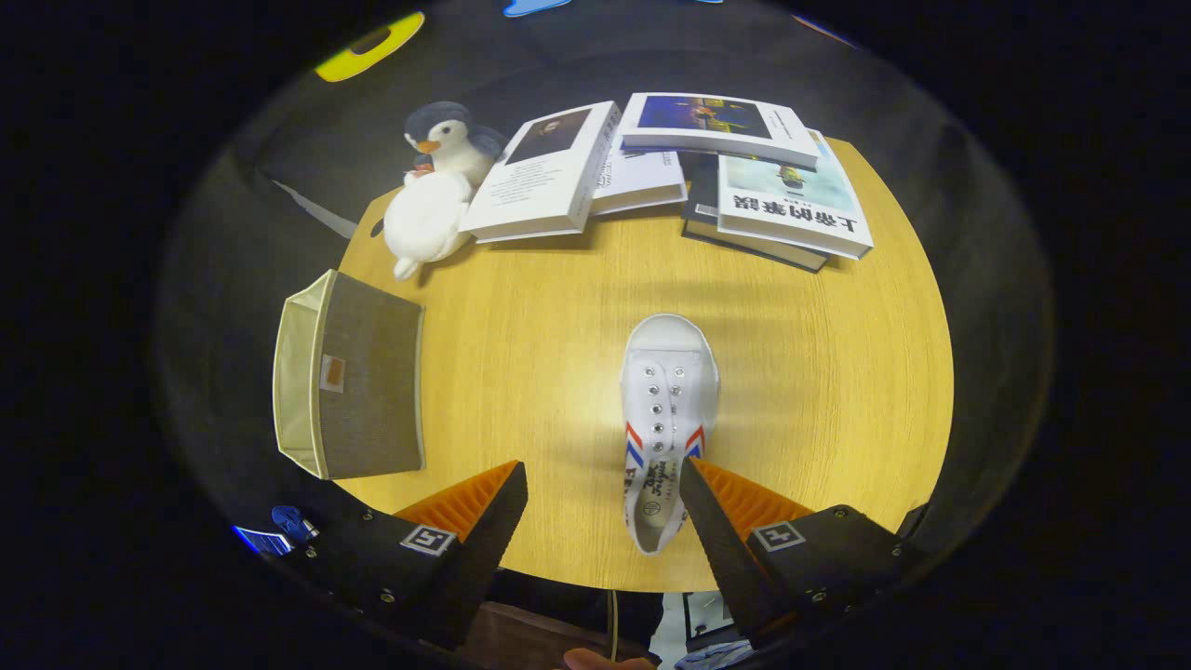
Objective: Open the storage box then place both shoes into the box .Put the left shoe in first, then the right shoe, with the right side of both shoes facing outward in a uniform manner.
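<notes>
Claw (603, 475) spread wide, holding nothing, hanging over the near edge of the desk (819, 372). Orange ridged fingers (465, 498) far apart, with the right one just past the heel end of the shoe.

Round wooden desk, carrying everything. Grey storage box (358, 386) at the left edge, partly off the side, cream inside, lying with its opening turned away from the middle. Looks open already. Books (791, 200) stacked along the far edge, more books (549, 172) just beside them. Toy penguin (442, 181) at the far left edge, touching those books.

White shoe (668, 409) near the middle, toe pointing at the far edge, heel toward the near edge. Red and blue stripes on its sides. Only one shoe on the desk; left or right, cannot tell.

Probably light. Soft cloth top, likely to squash; firmer rubber sole. Best pinched across the sides near the heel, or at the heel rim, for a steady hold.
</notes>
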{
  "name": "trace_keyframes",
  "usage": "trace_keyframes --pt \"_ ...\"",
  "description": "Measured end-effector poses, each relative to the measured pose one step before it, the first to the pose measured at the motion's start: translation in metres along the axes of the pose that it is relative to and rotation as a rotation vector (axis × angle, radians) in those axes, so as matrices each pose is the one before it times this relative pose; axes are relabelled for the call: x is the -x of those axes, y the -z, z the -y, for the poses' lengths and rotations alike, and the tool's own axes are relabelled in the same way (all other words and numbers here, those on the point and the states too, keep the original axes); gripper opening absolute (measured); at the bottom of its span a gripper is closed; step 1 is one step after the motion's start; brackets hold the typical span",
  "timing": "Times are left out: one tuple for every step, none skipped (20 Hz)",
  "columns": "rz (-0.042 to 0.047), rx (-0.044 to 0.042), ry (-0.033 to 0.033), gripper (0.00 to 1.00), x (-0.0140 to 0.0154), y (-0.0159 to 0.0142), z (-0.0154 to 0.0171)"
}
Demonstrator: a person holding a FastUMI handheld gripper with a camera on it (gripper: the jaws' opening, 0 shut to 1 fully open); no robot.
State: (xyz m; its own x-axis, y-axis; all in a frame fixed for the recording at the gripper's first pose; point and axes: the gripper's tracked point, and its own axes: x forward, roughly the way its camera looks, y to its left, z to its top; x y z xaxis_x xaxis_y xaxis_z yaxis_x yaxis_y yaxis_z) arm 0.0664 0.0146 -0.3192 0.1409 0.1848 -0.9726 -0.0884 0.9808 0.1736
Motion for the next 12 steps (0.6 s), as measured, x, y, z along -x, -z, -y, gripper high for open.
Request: trace_keyframes --pt "-0.00659 -0.00395 0.01232 1.0 -0.00547 0.00326 0.01013" --pt "-0.00525 -0.00516 0.01112 1.0 -0.00555 0.00254 0.01014" --pt "-0.00663 -0.00206 0.01417 1.0 -0.00544 0.00325 0.01001" --pt "-0.00908 -0.00132 0.00629 1.0 -0.00535 0.0033 0.00783" --pt "-0.00979 -0.00059 -0.0097 1.0 -0.00594 0.00289 0.00428" --pt "-0.01657 -0.00336 -0.00127 1.0 -0.0064 0.0046 0.00549" --pt "-0.01339 -0.00041 0.00348 1.0 -0.00728 0.00267 0.00574" --pt "-0.01397 0.00182 0.00788 1.0 -0.00731 0.00292 0.00543" --pt "-0.00874 0.00466 0.00261 1.0 -0.0061 0.0014 0.00359" --pt "-0.00786 0.00339 -0.00195 1.0 -0.00657 0.00104 0.00215" --pt "-0.01113 0.00389 0.00199 1.0 -0.00499 0.00086 0.00183" --pt "-0.01192 0.01074 0.01326 0.99 -0.00634 0.00074 0.00347"
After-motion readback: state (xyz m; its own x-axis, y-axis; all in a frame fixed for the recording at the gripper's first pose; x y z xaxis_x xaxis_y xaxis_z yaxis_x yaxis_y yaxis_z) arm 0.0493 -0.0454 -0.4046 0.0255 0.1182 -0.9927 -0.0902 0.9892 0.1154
